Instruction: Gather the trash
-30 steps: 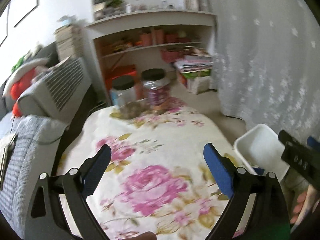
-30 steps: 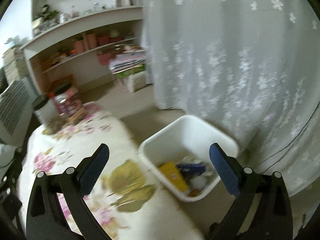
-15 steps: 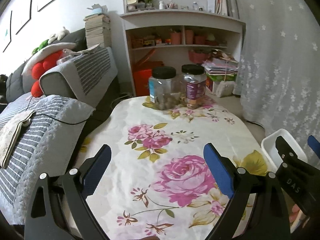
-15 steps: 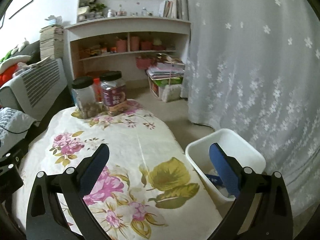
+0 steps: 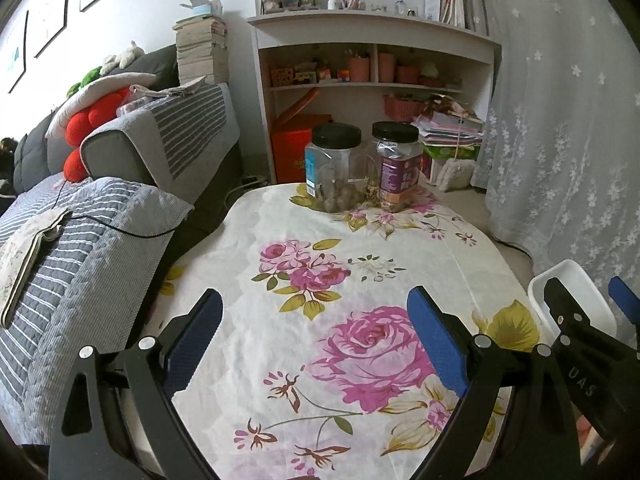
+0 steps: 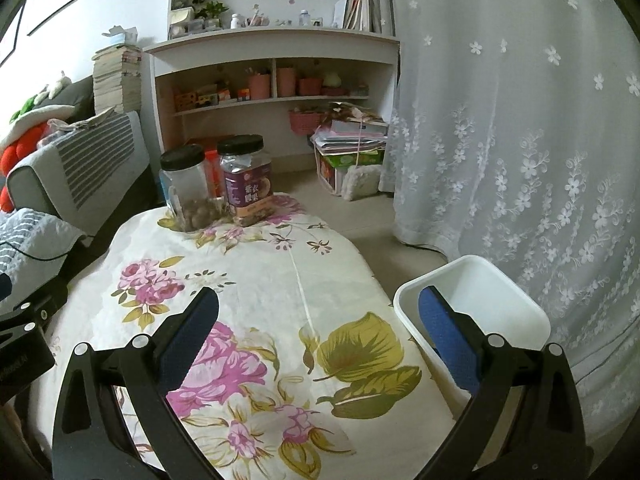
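Hovering over the flowered table, both grippers sit level now and point toward the shelves at twelve o'clock. A second ago the right gripper was tipped down over the white bin, where a yellow wrapper and other scraps lay inside; since then it has swung up and back over the cloth, and the bin has slid to its three o'clock, rim just beside the table edge. From here the bin's inside is mostly hidden behind the right finger, so I cannot see the trash in it now. The left gripper has lifted its view too, taking in the couch at nine o'clock.

Both grippers are spread wide with nothing between the pads. The right one shows at the left view's four o'clock, close beside the bin.

On the cloth I can find no loose litter: only two black-lidded jars stand at the far end, and those look like food kept, not rubbish. My reading is that the drop into the bin is done and the table is cleared, so the job is at or near its end, unless something lies out of sight below the grippers
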Motion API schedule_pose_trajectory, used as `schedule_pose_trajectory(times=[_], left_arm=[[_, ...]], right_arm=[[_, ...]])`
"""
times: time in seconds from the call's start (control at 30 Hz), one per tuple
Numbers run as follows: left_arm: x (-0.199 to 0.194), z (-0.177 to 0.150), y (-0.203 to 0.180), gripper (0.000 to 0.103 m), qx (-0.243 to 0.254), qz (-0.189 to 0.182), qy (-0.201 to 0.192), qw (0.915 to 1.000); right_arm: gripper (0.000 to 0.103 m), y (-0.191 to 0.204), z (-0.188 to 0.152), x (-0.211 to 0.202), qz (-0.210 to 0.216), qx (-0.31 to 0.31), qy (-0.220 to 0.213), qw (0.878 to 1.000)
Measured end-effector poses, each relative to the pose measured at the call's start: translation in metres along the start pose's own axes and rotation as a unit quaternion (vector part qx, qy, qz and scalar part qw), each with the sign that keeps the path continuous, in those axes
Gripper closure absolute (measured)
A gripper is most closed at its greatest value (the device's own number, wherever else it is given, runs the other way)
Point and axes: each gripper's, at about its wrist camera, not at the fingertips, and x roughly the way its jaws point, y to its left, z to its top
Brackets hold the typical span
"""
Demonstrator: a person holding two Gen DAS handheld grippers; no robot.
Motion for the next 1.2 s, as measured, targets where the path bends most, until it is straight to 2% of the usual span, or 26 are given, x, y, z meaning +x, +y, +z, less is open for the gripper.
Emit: schedule_pose_trajectory(times=[0.7, 1.2], left_arm=[[0.005, -0.003, -0.002, 0.012, -0.004, 0.001, 0.006, 1.0000], [0.011, -0.010, -0.005, 0.016, -0.003, -0.029, 0.017, 0.9994]], right_arm=[[0.007, -0.003, -0.003, 0.005, -0.002, -0.005, 0.012, 1.000], [0.007, -0.001, -0.004, 0.007, 0.004, -0.005, 0.017, 1.000]])
